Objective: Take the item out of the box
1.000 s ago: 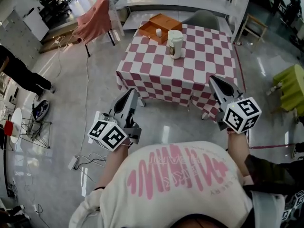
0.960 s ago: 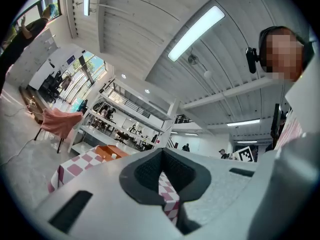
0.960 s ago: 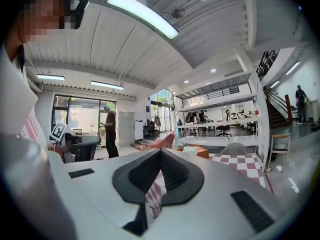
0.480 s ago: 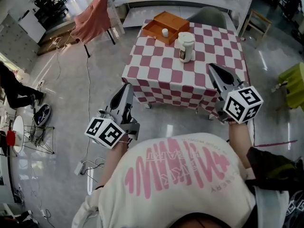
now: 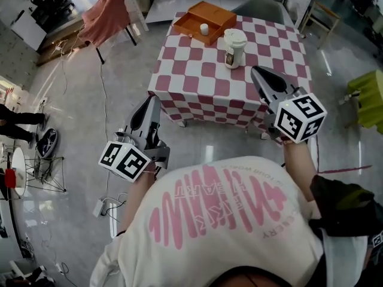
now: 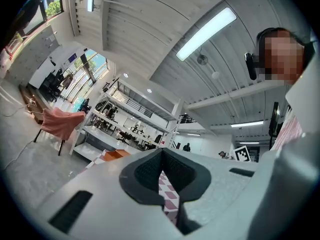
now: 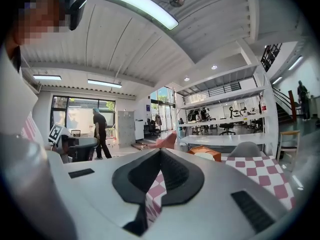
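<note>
A glossy grey floor (image 5: pixel 78 106) surrounds a table (image 5: pixel 203 82) under a red-and-white checked cloth. The left gripper (image 5: pixel 154 99) is clenched on nothing, held over the floor just off the table's near left corner. The right gripper (image 5: pixel 256 70) is likewise clenched and empty, above the table's near right part. Farther in stands a lidded white jar (image 5: pixel 234 48). At the far edge sits the open orange box (image 5: pixel 214 14), with the small white item (image 5: pixel 204 29) inside.

My gripper (image 6: pixel 161 159) shows jaws together, nothing between; checkered tablecloth (image 6: pixel 168 196) peeks through the slit. Orange box (image 6: pixel 117 154) centre-left, pink-draped chair (image 6: pixel 60 124) far left.
</note>
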`<action>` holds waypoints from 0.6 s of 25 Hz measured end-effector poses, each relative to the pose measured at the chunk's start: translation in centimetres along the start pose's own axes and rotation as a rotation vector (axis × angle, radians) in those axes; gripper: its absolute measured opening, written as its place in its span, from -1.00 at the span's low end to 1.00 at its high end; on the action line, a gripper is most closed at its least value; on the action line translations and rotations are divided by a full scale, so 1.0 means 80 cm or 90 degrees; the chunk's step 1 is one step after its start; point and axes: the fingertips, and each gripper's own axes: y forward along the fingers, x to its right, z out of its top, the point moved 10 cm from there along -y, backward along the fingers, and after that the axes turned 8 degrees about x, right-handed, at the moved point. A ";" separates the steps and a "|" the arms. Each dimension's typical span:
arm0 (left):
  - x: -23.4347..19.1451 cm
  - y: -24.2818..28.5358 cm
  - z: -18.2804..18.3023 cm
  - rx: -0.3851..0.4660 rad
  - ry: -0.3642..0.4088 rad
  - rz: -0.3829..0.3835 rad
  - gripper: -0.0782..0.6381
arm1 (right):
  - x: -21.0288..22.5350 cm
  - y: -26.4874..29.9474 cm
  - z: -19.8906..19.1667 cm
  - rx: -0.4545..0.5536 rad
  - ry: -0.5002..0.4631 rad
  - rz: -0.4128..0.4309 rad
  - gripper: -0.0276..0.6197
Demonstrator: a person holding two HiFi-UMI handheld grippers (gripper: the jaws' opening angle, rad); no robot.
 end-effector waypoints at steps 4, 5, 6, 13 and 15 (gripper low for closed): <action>-0.001 -0.001 -0.005 -0.013 0.000 0.000 -0.76 | -0.002 0.010 -0.009 -0.017 0.004 0.010 -0.90; -0.001 -0.001 -0.007 -0.016 -0.001 0.001 -0.76 | -0.002 0.012 -0.011 -0.022 0.006 0.013 -0.90; -0.002 -0.001 -0.009 -0.019 -0.002 0.004 -0.76 | -0.001 0.015 -0.014 -0.027 0.009 0.016 -0.90; -0.022 0.005 -0.027 -0.027 -0.015 0.037 -0.76 | 0.015 0.047 -0.037 -0.054 0.022 0.040 -0.90; -0.033 0.018 -0.031 -0.027 -0.014 0.043 -0.76 | 0.027 0.066 -0.043 -0.056 0.022 0.049 -0.90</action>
